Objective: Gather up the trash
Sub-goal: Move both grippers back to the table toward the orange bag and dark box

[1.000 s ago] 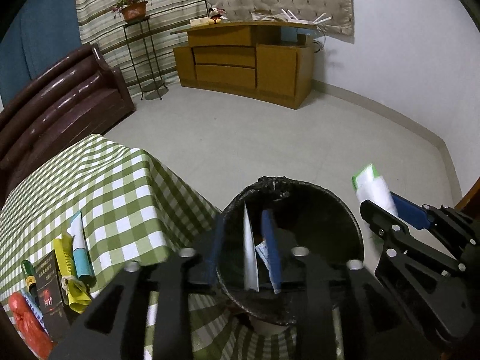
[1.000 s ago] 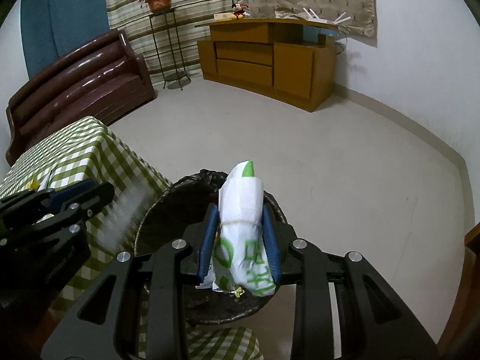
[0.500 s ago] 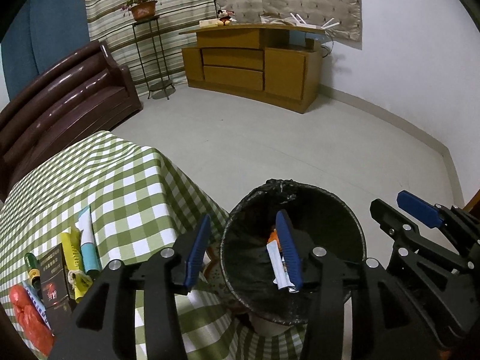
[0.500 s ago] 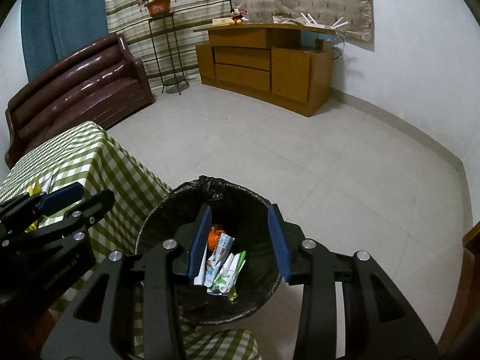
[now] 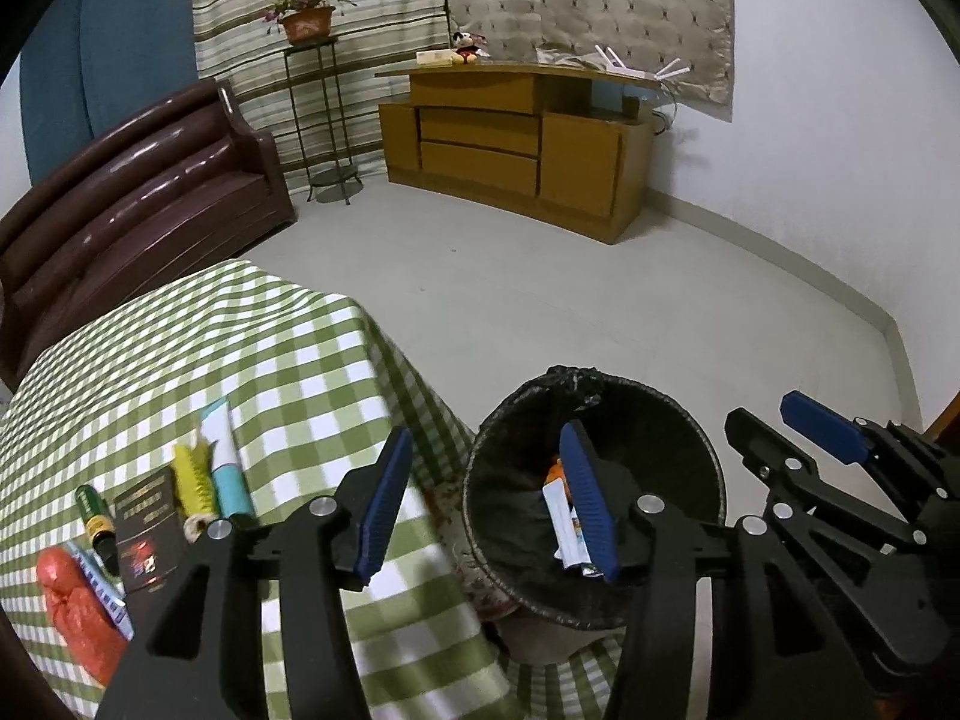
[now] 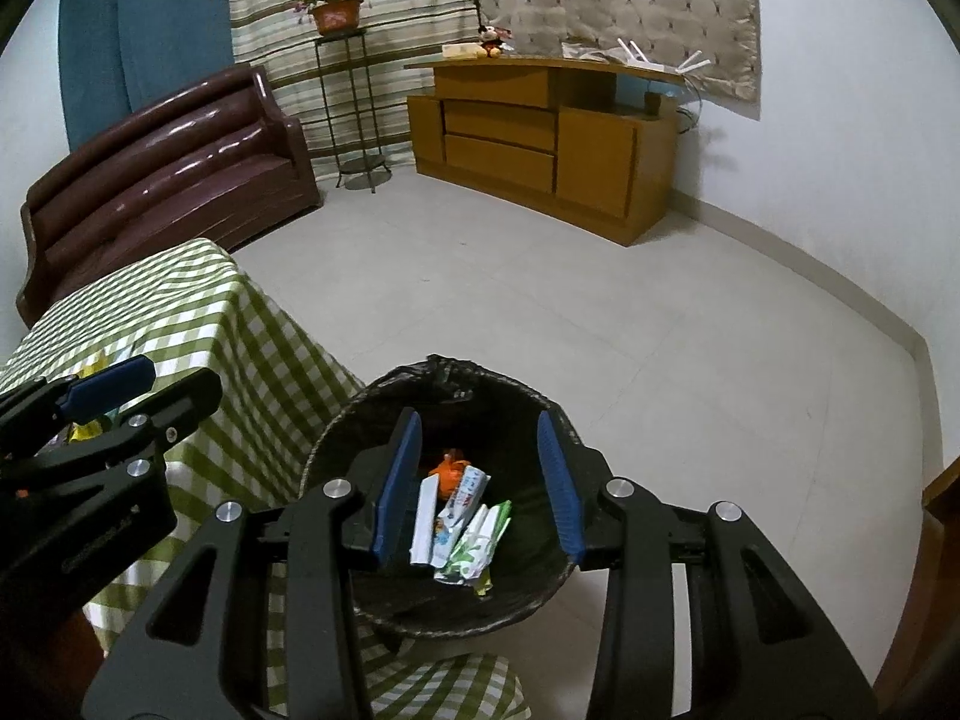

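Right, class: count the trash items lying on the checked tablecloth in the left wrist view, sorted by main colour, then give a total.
Orange-red: 1, crumpled bag
Blue: 2, pale tube, thin strip
Green: 1, small tube
Yellow: 1, wrapper
Dark: 1, booklet
Total: 6

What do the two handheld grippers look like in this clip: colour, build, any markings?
Both match: the left gripper and right gripper have black skeletal plastic linkage arms with cut-out slots, silver round bolts at the joints, and flat blue ribbed finger pads. Faint embossed lettering, unreadable, runs along the left gripper's body in the right wrist view. No cables, hands or sleeves show.
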`<state>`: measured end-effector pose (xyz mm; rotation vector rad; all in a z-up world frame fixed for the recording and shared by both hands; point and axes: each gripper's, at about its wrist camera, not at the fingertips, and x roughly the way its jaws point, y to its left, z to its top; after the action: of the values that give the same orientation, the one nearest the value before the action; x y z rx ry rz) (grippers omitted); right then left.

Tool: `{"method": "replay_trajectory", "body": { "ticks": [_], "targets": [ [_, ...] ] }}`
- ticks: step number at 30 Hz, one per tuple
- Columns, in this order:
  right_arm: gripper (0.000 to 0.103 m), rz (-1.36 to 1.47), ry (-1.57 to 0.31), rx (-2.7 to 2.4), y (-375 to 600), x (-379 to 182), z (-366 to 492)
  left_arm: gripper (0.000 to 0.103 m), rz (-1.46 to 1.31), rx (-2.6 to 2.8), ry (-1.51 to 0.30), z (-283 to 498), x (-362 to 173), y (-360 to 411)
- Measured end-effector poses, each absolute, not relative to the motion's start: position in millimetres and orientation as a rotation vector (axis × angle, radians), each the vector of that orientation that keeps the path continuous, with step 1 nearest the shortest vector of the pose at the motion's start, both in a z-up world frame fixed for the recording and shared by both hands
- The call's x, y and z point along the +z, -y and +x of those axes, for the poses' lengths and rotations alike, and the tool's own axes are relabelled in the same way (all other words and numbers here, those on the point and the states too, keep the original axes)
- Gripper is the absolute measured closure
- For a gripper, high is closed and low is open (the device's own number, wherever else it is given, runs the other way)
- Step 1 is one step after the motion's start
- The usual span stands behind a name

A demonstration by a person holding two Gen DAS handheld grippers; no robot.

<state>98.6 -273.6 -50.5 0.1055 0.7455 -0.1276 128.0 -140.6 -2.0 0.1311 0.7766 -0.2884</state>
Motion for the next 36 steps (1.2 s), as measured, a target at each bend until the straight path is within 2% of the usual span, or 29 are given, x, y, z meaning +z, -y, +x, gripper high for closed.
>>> {"method": "replay_trajectory", "body": {
  "ticks": [16,29,31,32,36],
  "targets": [
    [0.062,0.039,-0.745,0.011,203,-39,87,0.048,0.077,-0.159,-0.784,101,4,64],
    [0.061,-0.013,-0.760,0.116,146,-39,85,0.038,0.009,0.051,-0.792,83,2,-34],
    [0.060,-0.017,-0.760,0.127,137,-40,83,0.037,-0.004,0.083,-0.798,82,1,-48],
    [0.055,-0.019,-0.759,0.133,134,-39,83,0.037,-0.009,0.095,-0.802,82,0,-53],
    [0.055,-0.029,-0.761,0.159,118,-39,84,0.033,-0.025,0.143,-0.816,82,-6,-72]
  ]
}}
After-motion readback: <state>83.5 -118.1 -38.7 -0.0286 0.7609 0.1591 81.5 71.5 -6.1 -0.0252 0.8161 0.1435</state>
